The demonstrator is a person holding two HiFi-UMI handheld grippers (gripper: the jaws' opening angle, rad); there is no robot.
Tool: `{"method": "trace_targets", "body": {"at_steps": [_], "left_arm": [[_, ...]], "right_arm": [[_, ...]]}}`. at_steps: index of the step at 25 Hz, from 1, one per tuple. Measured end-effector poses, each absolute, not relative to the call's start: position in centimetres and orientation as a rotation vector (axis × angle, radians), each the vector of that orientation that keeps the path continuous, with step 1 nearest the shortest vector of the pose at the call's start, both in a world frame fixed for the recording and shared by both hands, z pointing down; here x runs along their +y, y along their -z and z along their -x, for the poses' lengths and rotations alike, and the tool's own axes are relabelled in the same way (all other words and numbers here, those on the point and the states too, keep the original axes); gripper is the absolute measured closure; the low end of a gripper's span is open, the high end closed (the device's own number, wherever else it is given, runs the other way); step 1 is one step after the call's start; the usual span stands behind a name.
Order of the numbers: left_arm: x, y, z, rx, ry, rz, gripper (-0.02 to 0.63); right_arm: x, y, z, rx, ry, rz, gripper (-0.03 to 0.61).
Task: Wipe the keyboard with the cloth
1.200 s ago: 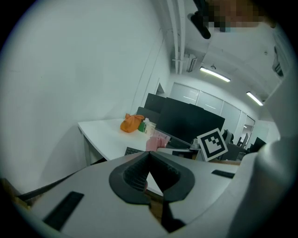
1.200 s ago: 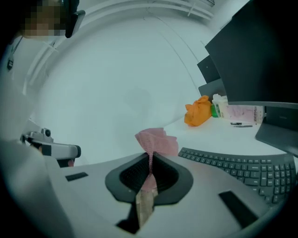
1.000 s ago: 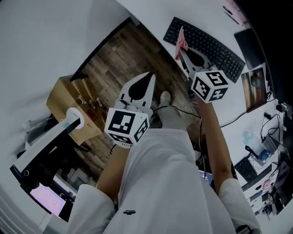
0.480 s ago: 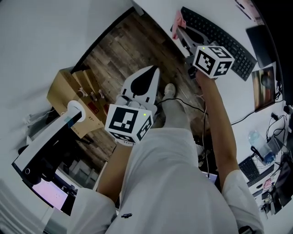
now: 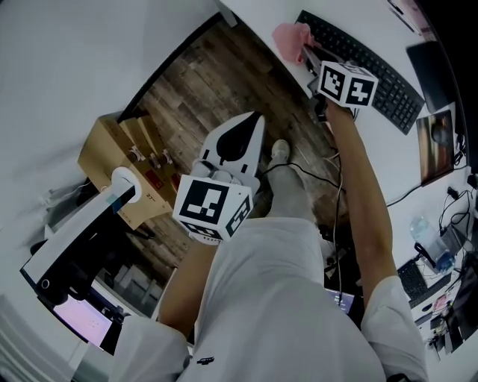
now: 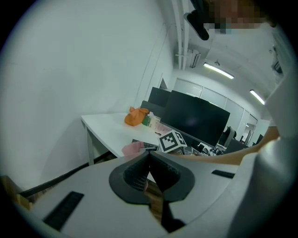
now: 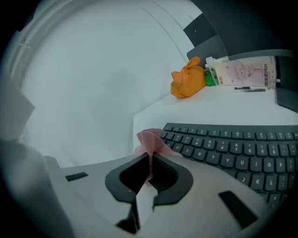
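Note:
A black keyboard (image 5: 366,63) (image 7: 233,151) lies on the white desk (image 5: 261,15). My right gripper (image 5: 308,56) (image 7: 150,160) is shut on a pink cloth (image 5: 290,35) (image 7: 150,142), which bunches at the keyboard's left end near the desk edge. My left gripper (image 5: 250,123) (image 6: 149,158) hangs low over the wooden floor, away from the desk, its jaws closed together with nothing between them. In the left gripper view the pink cloth (image 6: 132,148) and the right gripper's marker cube (image 6: 172,141) show far off on the desk.
An orange bundle (image 7: 187,82) and a pink packet (image 7: 247,73) sit at the desk's back. Monitors (image 6: 193,118) stand behind the keyboard. A cardboard box (image 5: 119,168) and a white device (image 5: 82,224) stand on the floor at left. Cables (image 5: 328,186) trail under the desk.
My right gripper has carried the pink cloth up and left, from over the keyboard's middle-left to its left end by the desk edge. The left gripper stays low and still.

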State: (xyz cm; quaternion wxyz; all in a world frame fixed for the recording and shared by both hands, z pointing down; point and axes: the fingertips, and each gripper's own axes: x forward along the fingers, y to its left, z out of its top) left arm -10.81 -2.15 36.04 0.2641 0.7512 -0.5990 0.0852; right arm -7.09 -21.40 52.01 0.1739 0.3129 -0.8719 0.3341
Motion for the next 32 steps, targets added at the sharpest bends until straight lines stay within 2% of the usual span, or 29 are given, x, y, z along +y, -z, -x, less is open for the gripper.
{"method": "trace_targets", "body": {"at_steps": [10,32], "left_arm": [[-1.7,-36.3,9.5,-1.590,-0.243,-2.049,0.595],[-1.6,-35.6,8.4,-1.559,-0.262,-2.082,0.595]], "right_arm": [[-21.4,-53.4,4.5,-2.284,-0.928,-1.025,0.554],[-19.5,-53.9,-10.3,-2.076,-0.960,-1.290,0.554]]}}
